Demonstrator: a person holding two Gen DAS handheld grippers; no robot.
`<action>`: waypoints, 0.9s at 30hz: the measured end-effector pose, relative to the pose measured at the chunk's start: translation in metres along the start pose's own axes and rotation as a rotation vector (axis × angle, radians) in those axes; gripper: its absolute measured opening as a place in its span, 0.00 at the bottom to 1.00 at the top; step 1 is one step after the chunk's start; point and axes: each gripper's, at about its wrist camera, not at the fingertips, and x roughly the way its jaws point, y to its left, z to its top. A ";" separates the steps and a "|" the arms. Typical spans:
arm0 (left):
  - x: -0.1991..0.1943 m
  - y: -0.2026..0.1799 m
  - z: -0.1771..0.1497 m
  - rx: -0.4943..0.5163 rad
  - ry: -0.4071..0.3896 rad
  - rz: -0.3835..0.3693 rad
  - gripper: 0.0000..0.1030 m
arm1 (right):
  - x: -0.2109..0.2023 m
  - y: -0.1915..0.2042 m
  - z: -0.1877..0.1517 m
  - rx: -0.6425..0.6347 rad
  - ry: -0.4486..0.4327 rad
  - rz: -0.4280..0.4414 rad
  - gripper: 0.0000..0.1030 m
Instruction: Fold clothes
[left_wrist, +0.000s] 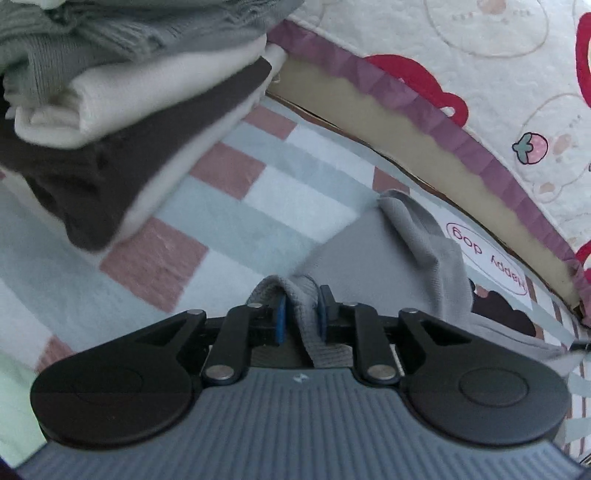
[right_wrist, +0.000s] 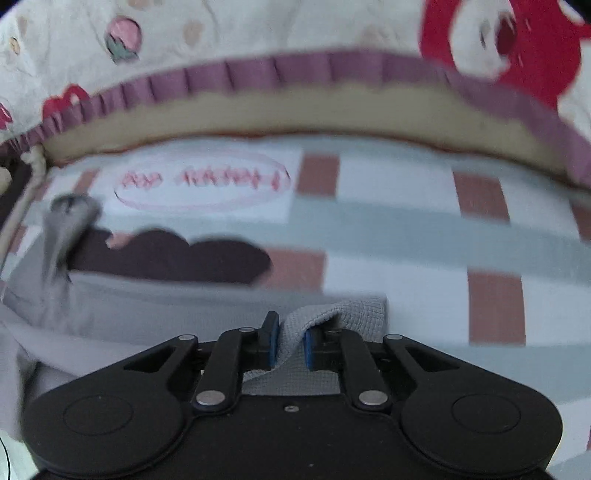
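Garment: grey knit garment (left_wrist: 373, 251) lies on the checked bed sheet (left_wrist: 258, 192), soft, light, floppy
Hold: corners or hems
Fingers: left gripper (left_wrist: 301, 314) and right gripper (right_wrist: 290, 341) each clamp a grey edge

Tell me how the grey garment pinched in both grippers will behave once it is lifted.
The grey garment probably hangs limp: it bunches between the left gripper pads. Its waffle knit at the right gripper looks grippy, unlikely to slip. Seems light.
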 end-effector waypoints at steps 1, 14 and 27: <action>0.004 0.001 0.001 -0.003 0.014 0.007 0.16 | 0.004 0.010 0.005 -0.050 0.001 -0.038 0.13; -0.015 -0.002 0.000 -0.010 -0.128 0.201 0.29 | 0.039 0.074 -0.001 -0.532 0.117 -0.640 0.45; 0.061 -0.058 0.017 0.329 0.122 0.098 0.41 | 0.015 0.140 0.027 -0.340 -0.160 0.197 0.26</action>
